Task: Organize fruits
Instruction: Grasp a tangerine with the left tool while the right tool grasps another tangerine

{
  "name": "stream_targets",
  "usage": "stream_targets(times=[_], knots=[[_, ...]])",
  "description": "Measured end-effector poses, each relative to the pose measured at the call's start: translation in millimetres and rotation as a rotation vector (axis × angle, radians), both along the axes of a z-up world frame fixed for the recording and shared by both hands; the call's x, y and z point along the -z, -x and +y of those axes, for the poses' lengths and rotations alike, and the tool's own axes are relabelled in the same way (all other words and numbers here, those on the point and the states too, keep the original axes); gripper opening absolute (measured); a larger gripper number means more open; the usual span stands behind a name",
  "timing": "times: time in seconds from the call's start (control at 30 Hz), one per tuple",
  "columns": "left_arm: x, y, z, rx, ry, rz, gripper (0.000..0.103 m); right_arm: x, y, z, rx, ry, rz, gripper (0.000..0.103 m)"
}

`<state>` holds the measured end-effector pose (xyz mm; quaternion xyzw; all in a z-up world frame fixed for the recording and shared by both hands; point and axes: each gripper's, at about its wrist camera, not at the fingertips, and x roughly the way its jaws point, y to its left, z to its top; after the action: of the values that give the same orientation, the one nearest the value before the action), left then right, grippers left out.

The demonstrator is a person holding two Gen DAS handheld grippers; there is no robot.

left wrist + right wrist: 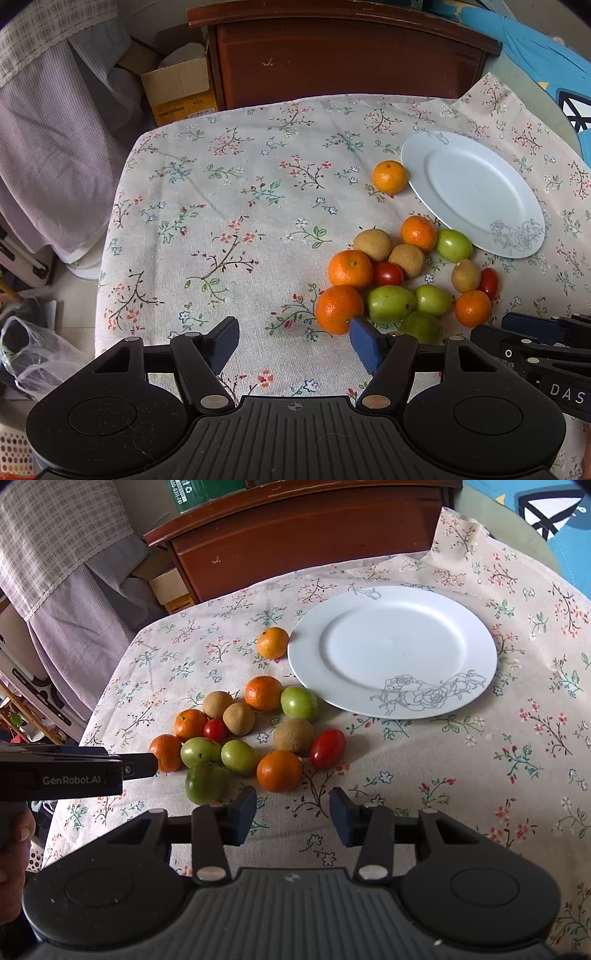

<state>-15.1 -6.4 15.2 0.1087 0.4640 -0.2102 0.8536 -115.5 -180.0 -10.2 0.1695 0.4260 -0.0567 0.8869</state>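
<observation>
Right gripper [293,818]: black plastic frame, blue-padded fingers, jaws spread wide and holding nothing, poised above the floral cotton tablecloth [461,775]. Landmark for all positions: the round white ceramic plate with grey rose line-drawing [392,650].

Left gripper [293,341]: same build, jaws spread wide, empty; its right finger pad [364,341] sits just beside, possibly touching, the nearest glossy orange mandarin [339,309].

Fruit cluster, on the cloth on the near-left side of the plate, just ahead of the right gripper's fingers:
- Dull dark-green round fruit [205,782], nearest item, just beyond the right gripper's left finger.
- Dimpled orange mandarin [279,770], directly ahead of the jaws.
- Oblong smooth red cherry tomato [327,748], beside it, plate-ward.
- Two shiny pale-green round fruits [200,752] [238,757], touching.
- Matte brown rough-skinned round fruit [293,736].
- Small round red cherry tomato [215,730], wedged between mandarins and brown fruits.
- Pale-green fruit [299,703] and mandarin [263,693], touching, just beside the plate's near-left rim.

Lone mandarin [273,643]: at the plate's left rim, apart from the cluster.

Plate: bare, smooth, glazed.

Dark red-brown wooden cabinet [303,542]: beyond the plate, past the table edge.
</observation>
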Motion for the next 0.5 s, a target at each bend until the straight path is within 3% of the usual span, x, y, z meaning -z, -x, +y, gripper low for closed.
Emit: stream_targets(times=[0.07, 0.5], knots=[[1.4, -1.3, -0.5, 0.003, 0.009, 0.010, 0.057, 1.6, -3.1, 0.3, 0.002, -0.003, 0.002, 0.040], [4.0, -4.2, -6.2, 0.029, 0.057, 0.013, 0.055, 4.0, -14.7, 4.7, 0.012, -0.010, 0.000, 0.034]])
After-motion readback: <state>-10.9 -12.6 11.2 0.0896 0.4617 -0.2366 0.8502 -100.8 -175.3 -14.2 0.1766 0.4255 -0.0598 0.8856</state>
